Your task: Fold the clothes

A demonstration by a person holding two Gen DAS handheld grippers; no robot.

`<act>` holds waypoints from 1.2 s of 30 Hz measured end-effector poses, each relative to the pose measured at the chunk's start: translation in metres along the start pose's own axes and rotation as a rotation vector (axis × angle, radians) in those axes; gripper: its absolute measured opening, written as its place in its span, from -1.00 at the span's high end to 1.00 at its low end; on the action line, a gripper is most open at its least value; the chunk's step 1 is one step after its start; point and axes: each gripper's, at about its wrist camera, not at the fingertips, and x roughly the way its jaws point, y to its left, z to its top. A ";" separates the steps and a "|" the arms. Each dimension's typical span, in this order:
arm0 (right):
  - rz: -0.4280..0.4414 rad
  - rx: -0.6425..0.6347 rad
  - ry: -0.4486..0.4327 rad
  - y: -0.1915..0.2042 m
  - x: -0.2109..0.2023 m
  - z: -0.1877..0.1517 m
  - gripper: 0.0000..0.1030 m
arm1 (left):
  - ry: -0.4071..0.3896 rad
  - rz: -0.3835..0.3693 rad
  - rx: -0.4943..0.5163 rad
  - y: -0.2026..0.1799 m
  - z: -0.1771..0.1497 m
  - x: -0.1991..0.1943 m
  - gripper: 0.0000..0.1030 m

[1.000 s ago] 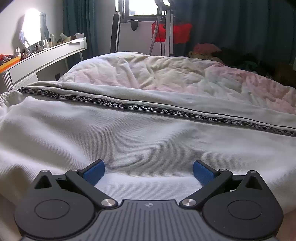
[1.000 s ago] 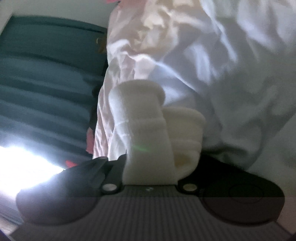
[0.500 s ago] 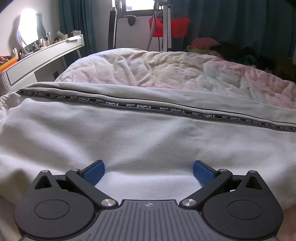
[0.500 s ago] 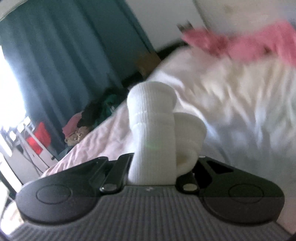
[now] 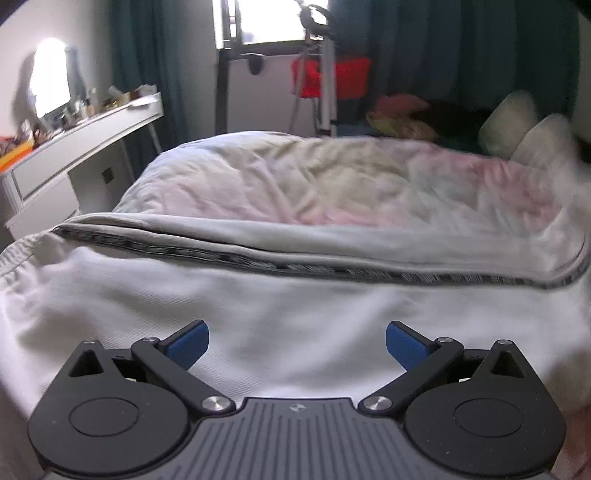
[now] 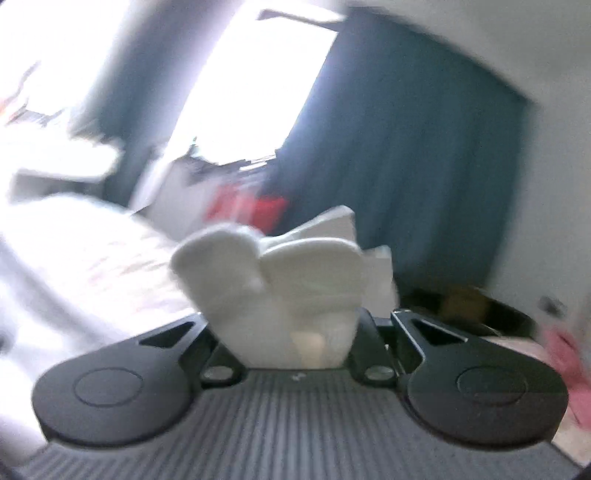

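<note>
Across the lower half of the left wrist view lies the white garment, spread flat on the bed, with a dark printed tape running along its far edge from middle left to the right side of the frame. At the bottom of that frame my left gripper hangs over the cloth, its jaws spread wide; the blue pads touch nothing, and bare white fabric shows between them. Beyond the tape the rumpled pale quilt fills the middle of the frame. At the upper left stands a white counter crowded with small items, with a bright mirror behind it. At the top centre is a window, flanked by dark teal curtains, and something red hangs below it. At the right edge, blurred, two pale rounded folds of cloth stick up.

At the centre of the right wrist view, which is heavily blurred, my right gripper has its jaws pressed nearly together, pinching a bunched cuff of the white garment that bulges up in two thick folds. Behind it are the bright window at the upper left and the teal curtain at the right; the bed shows at the left edge.
</note>
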 end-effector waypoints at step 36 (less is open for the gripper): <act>0.437 0.776 0.491 -0.048 -0.062 0.011 -0.54 | -0.005 -0.401 -0.304 0.050 0.001 0.002 -0.89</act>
